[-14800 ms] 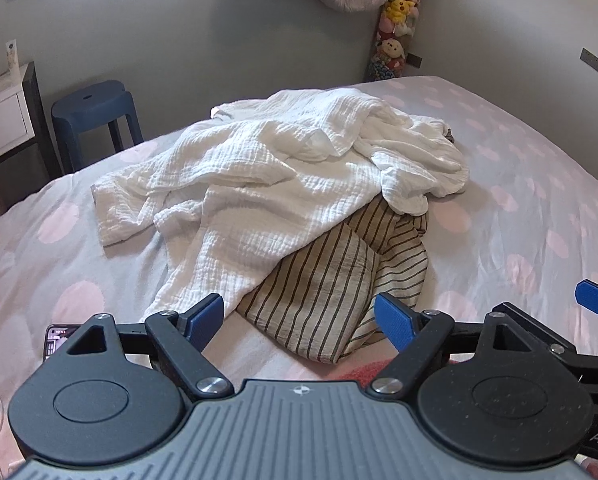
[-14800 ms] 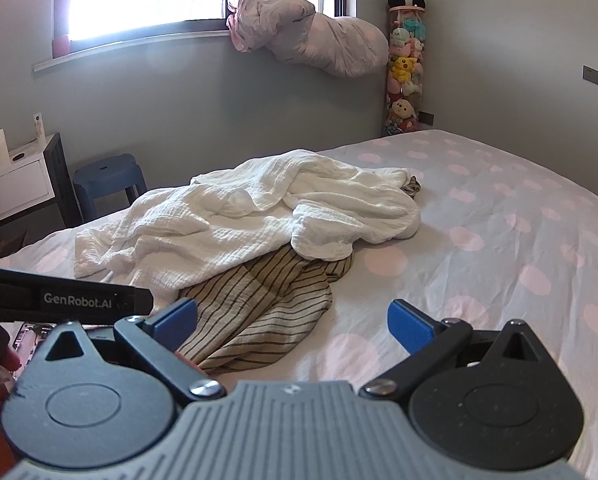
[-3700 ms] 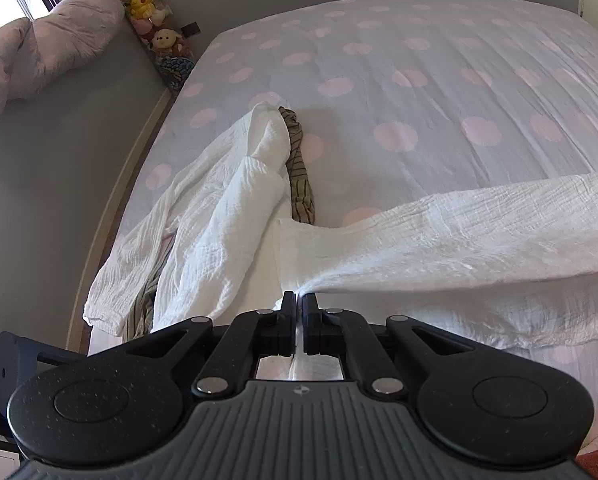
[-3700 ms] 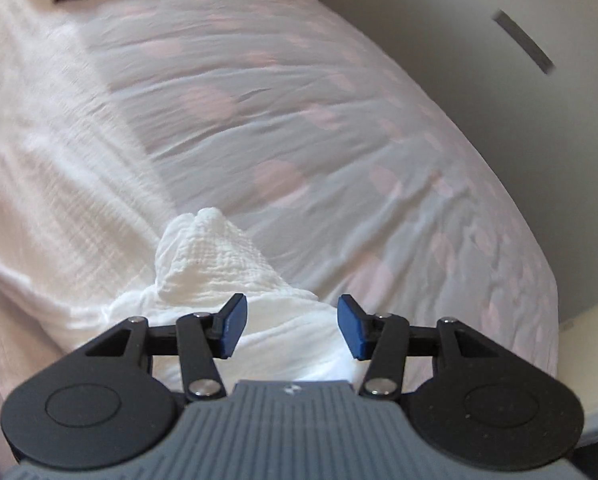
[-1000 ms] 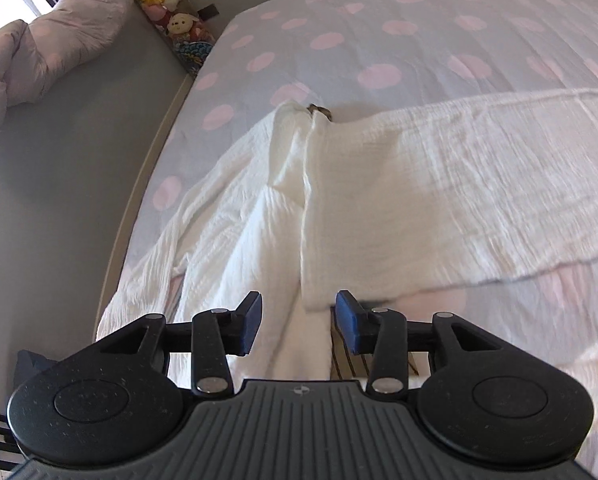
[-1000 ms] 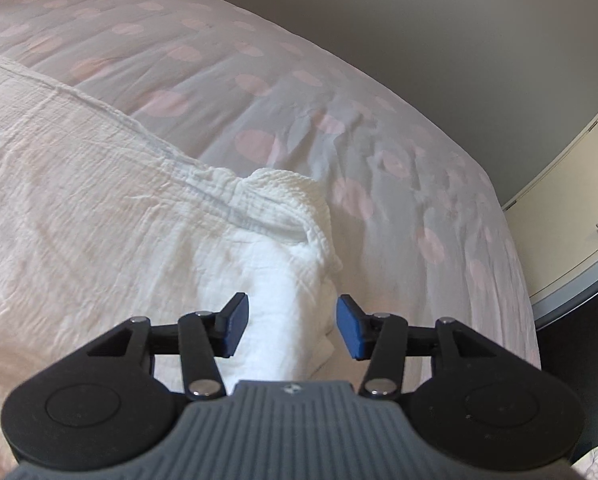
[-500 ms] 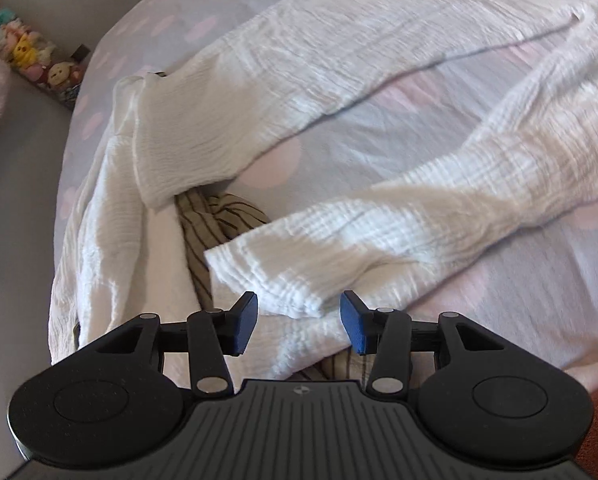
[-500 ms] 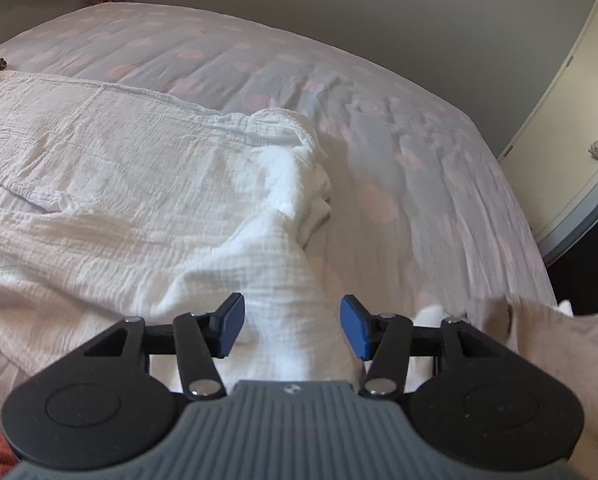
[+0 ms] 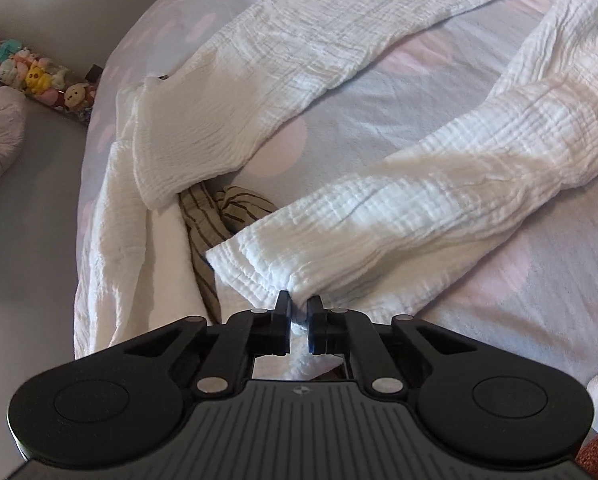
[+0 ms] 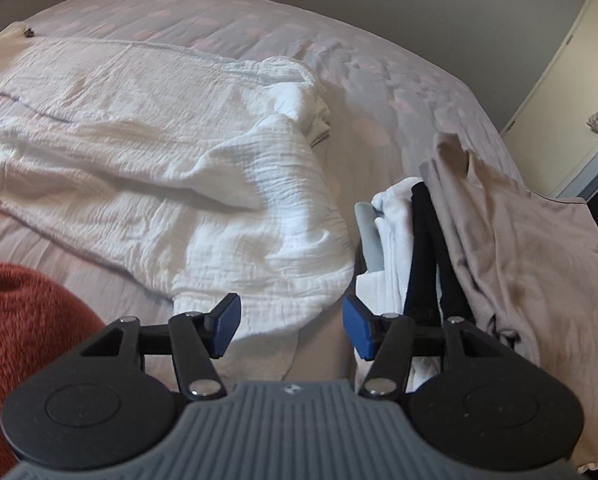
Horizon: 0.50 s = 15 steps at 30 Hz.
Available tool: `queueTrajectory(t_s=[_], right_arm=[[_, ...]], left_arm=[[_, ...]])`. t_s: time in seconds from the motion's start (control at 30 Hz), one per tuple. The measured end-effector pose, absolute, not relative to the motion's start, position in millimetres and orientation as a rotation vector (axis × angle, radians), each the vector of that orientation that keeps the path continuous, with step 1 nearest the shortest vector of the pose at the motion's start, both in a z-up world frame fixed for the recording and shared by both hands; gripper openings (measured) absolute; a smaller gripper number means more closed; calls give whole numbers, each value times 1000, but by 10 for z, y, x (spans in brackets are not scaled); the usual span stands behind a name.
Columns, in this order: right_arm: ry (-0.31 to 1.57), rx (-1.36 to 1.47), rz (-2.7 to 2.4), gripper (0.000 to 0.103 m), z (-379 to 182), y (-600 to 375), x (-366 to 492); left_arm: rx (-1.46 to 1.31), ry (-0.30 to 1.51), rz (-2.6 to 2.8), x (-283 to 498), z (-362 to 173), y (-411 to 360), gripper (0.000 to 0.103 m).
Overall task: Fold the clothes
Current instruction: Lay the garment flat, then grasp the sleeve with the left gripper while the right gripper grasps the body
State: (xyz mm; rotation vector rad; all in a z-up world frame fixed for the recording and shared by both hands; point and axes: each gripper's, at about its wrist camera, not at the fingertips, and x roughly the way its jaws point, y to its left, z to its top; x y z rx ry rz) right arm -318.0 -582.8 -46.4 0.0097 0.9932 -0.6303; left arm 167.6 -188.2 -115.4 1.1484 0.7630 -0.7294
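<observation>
Left wrist view: the left hand-held gripper (image 9: 298,326), angled steeply down, has just been closed on a leg hem of the white muslin trousers (image 9: 399,216) spread on the bed (image 9: 379,112). The right hand-held gripper (image 10: 291,330) is held half open above their waist end.

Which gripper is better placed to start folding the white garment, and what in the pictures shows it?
Left. The left gripper has just closed its jaws on the white garment at its hem. The right gripper hangs open above the cloth, gripping nothing.
</observation>
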Motion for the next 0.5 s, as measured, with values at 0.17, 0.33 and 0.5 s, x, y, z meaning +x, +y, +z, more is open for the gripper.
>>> queueTrajectory(t_s=[0.17, 0.33, 0.5], right_arm=[[1043, -16, -534, 54, -685, -5807, -3194], [1097, -222, -431, 54, -837, -5723, -3104], [1167, -487, -200, 55, -1007, -5674, -3002]], left_arm=[[1038, 699, -680, 1646, -675, -1684, 5], [968, 680, -661, 1526, -241, -1444, 5], [989, 693, -675, 1296, -158, -1277, 5]])
